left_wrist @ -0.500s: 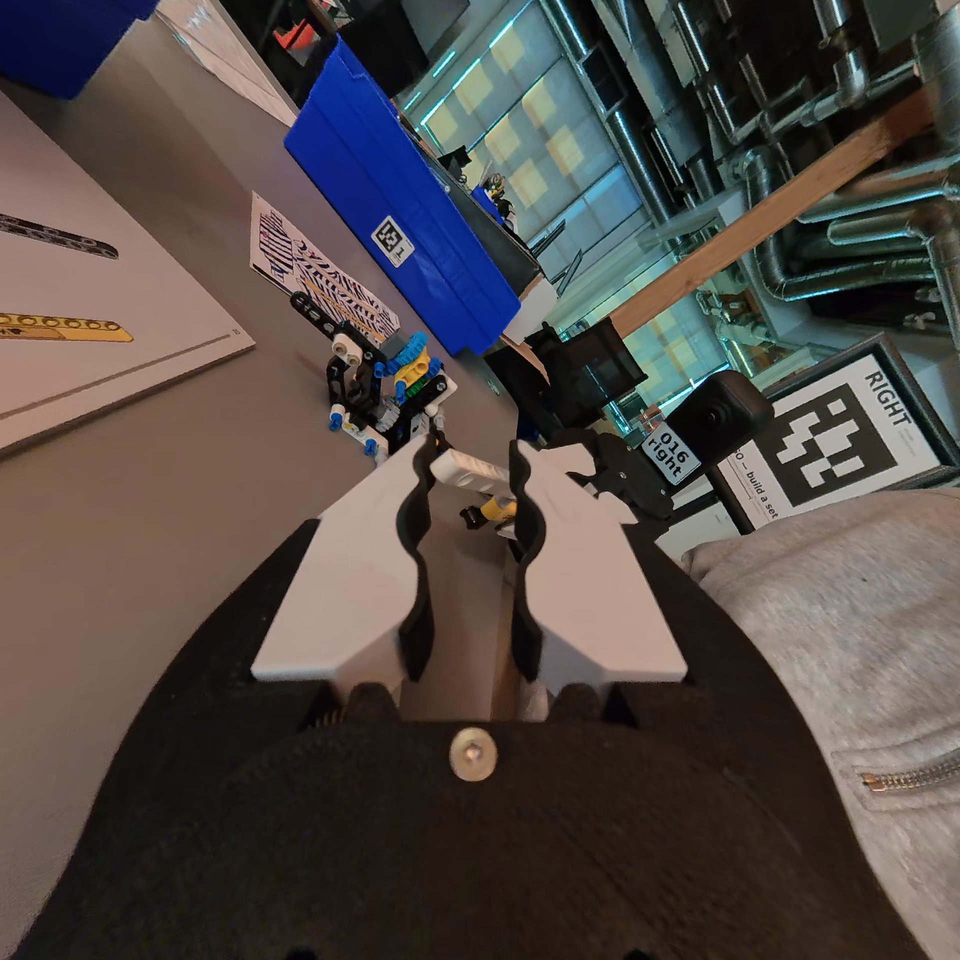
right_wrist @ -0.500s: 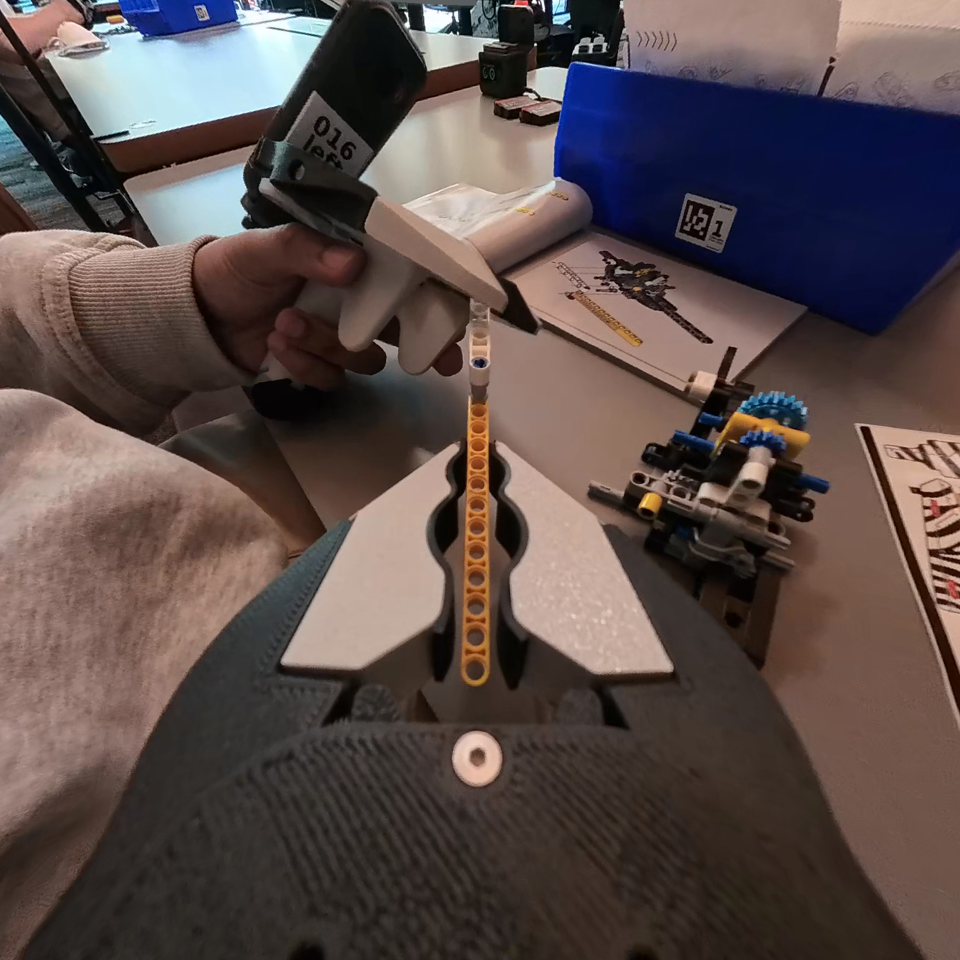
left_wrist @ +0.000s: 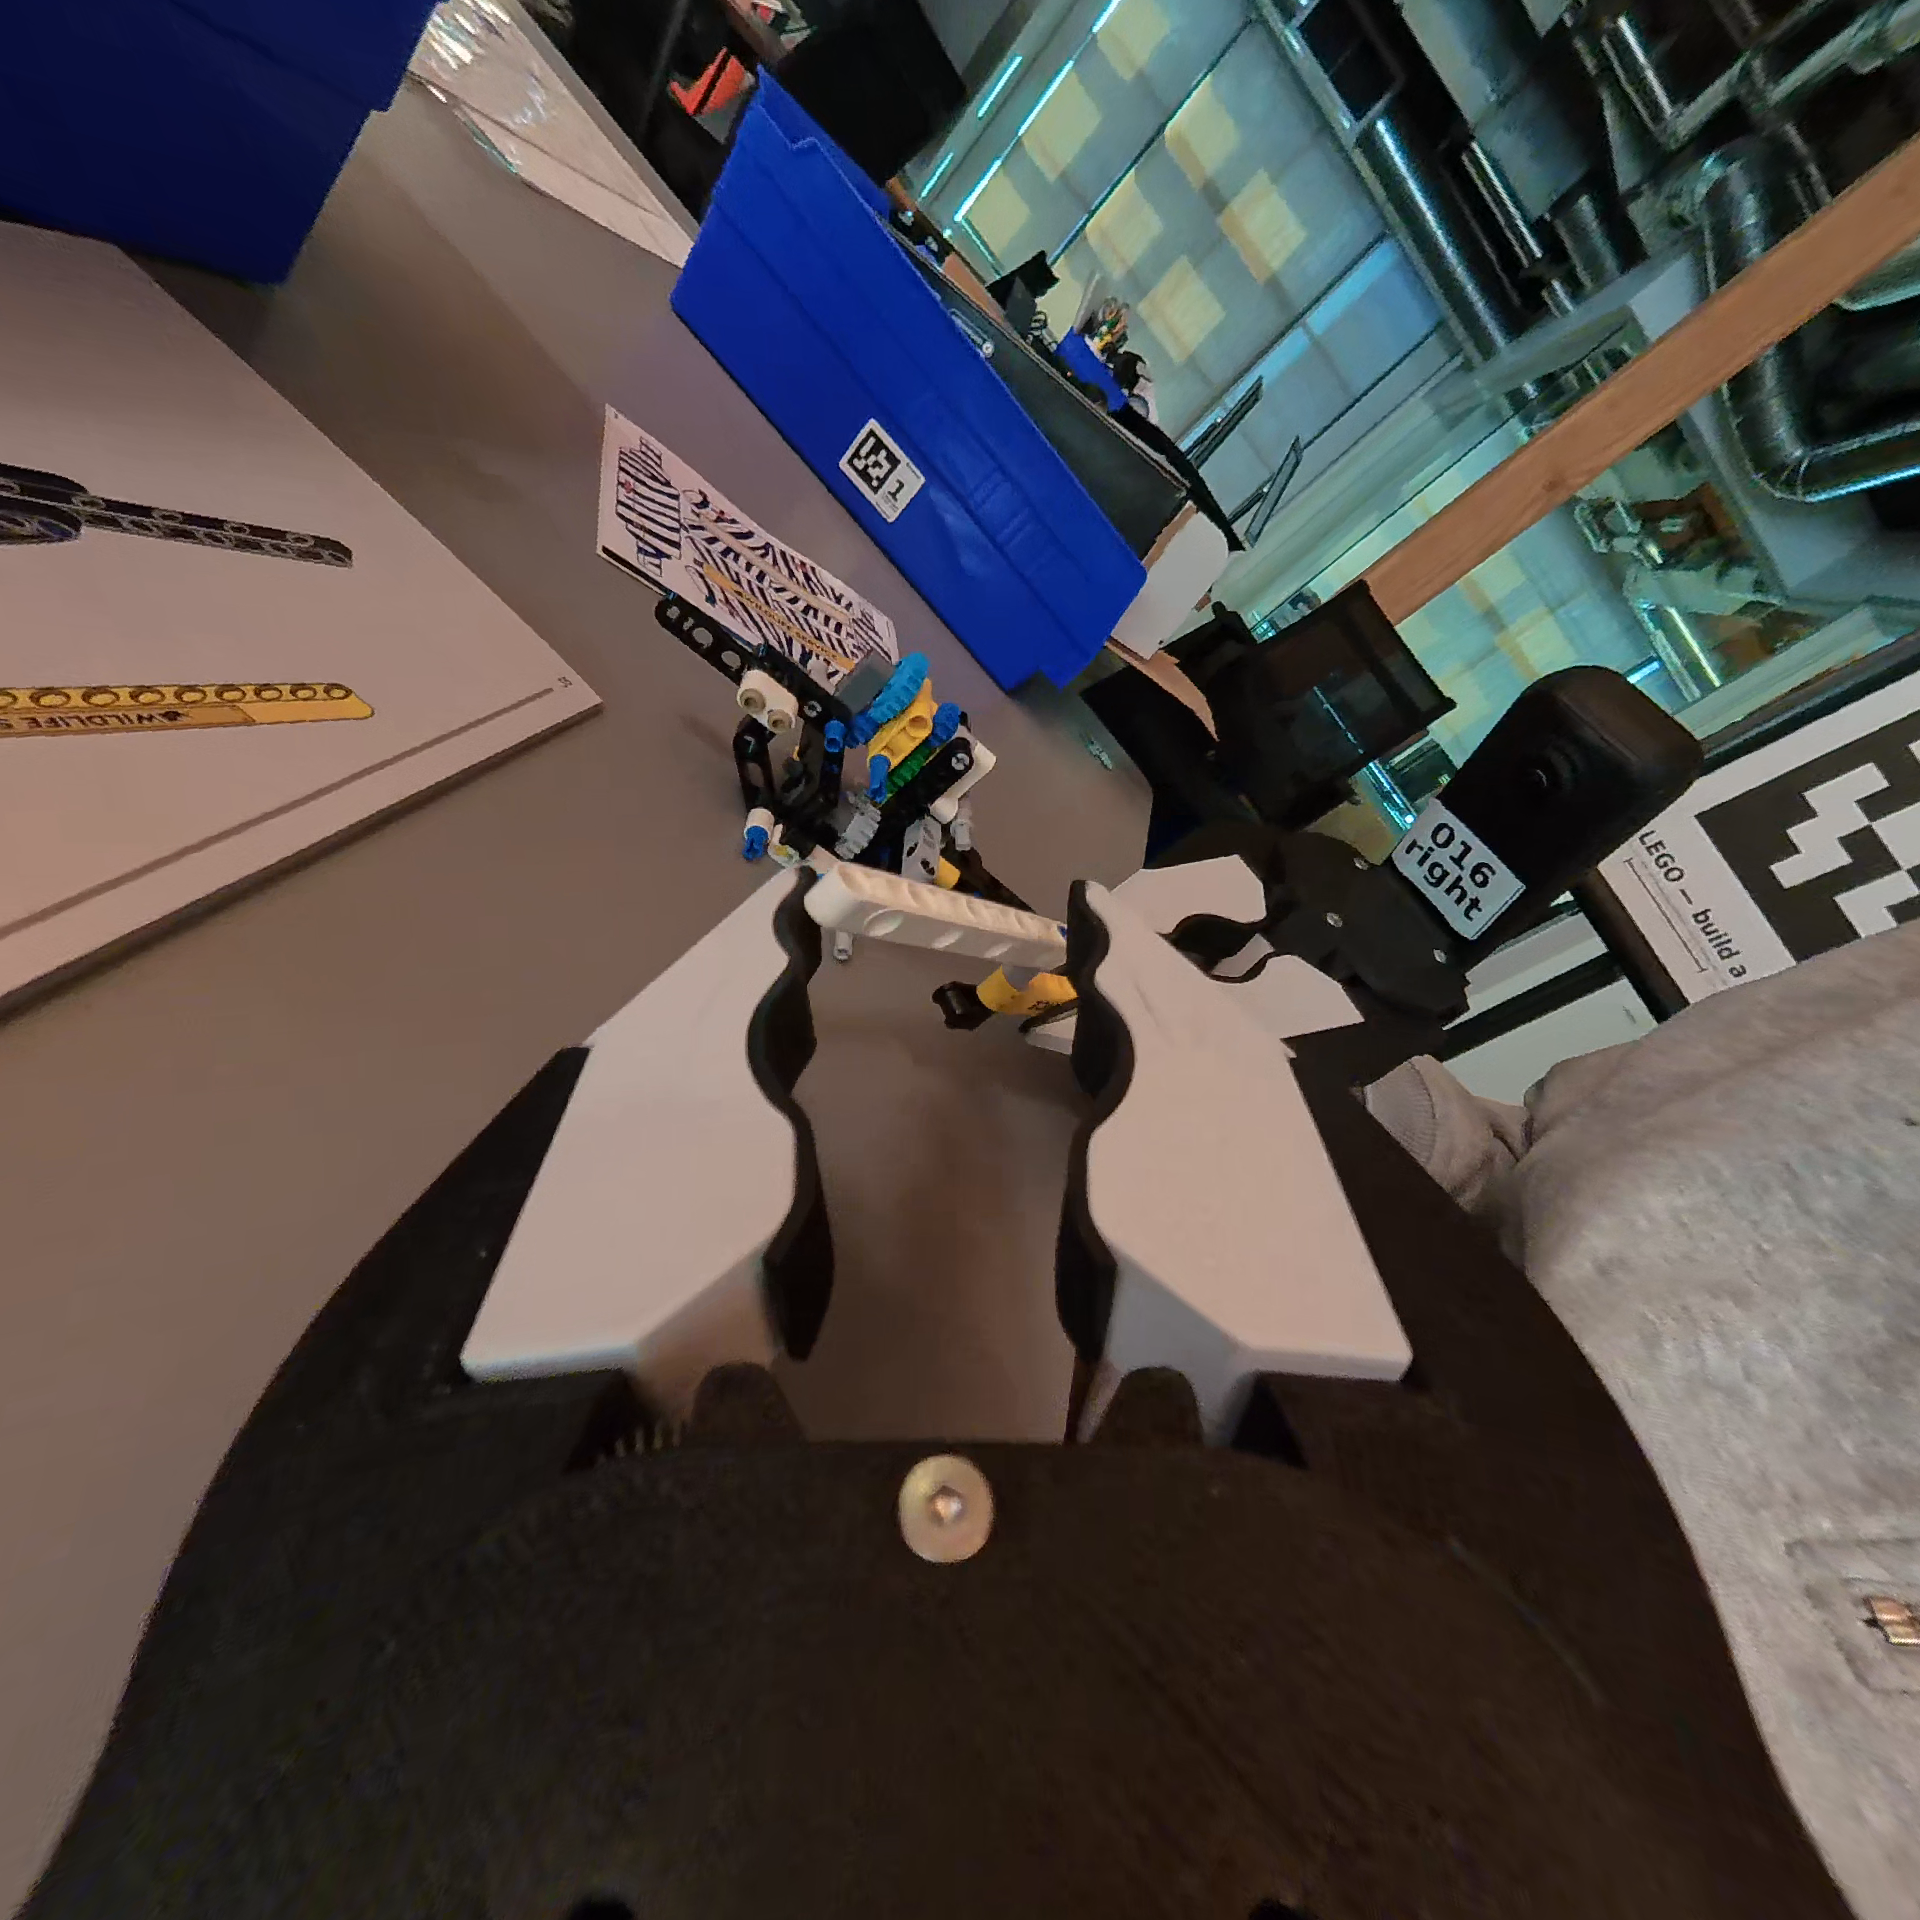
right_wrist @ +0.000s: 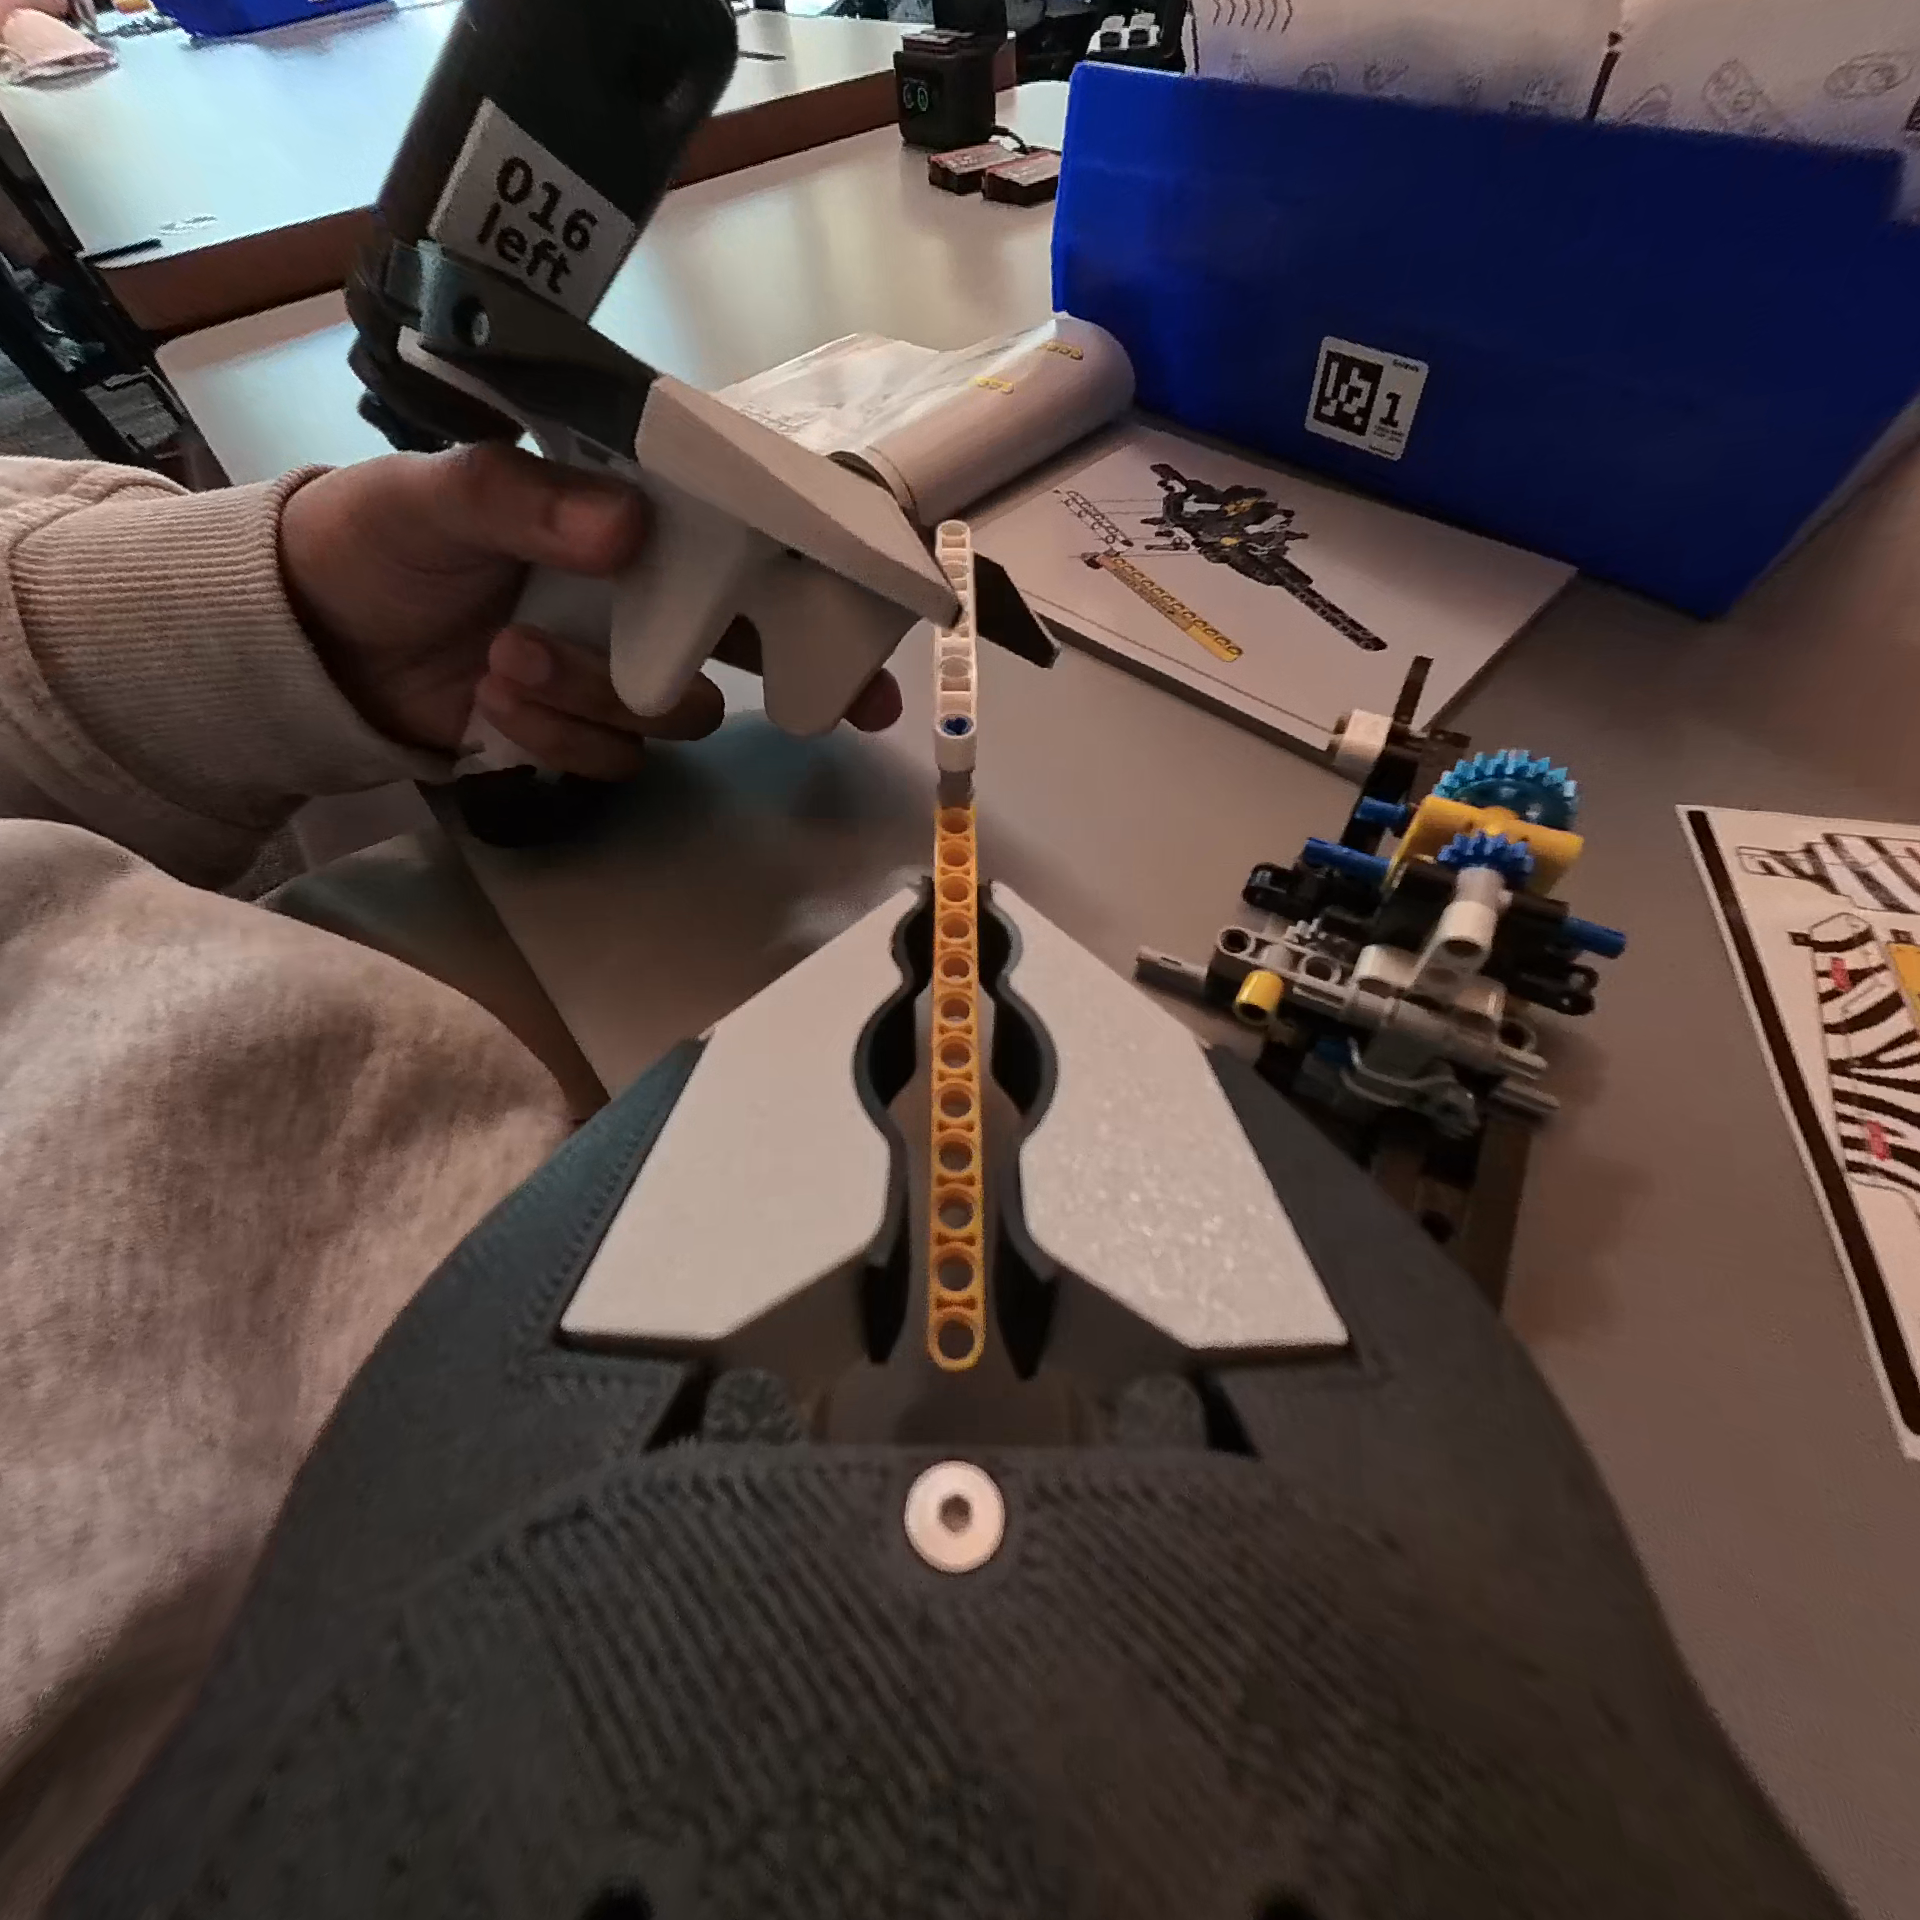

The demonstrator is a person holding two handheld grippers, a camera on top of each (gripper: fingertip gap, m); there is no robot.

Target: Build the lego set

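The person's hand (right_wrist: pixel 457 613), in a pale sleeve, is holding the left gripper (right_wrist: pixel 961 608) above the grey tabletop (right_wrist: pixel 727 935). Its jaws are standing moderately apart in its own wrist view, and the white beam (left_wrist: pixel 935 920) is lying across the gap at the fingertips, with one end touching each tip. Seen from the right wrist view, the same white beam (right_wrist: pixel 954 644) is standing roughly upright between those tips.

Directly below it, the yellow beam (right_wrist: pixel 956 1091) is running lengthwise along the right gripper (right_wrist: pixel 956 894), whose jaws are closing nearly together on the beam's flat sides. The yellow beam's far end is meeting the lower end of the white beam; whether the two are joined cannot be told.

Beyond the beams, the open instruction booklet (right_wrist: pixel 1299 623) is lying flat on the tabletop, against the front of a blue bin (right_wrist: pixel 1558 343).

Further right, the partly built lego model (right_wrist: pixel 1423 956), with blue gears, a yellow block and grey and black beams, is resting on the tabletop, well apart from both grippers.

At the far right edge, a striped sticker sheet (right_wrist: pixel 1860 1039) is lying flat just beside the model.
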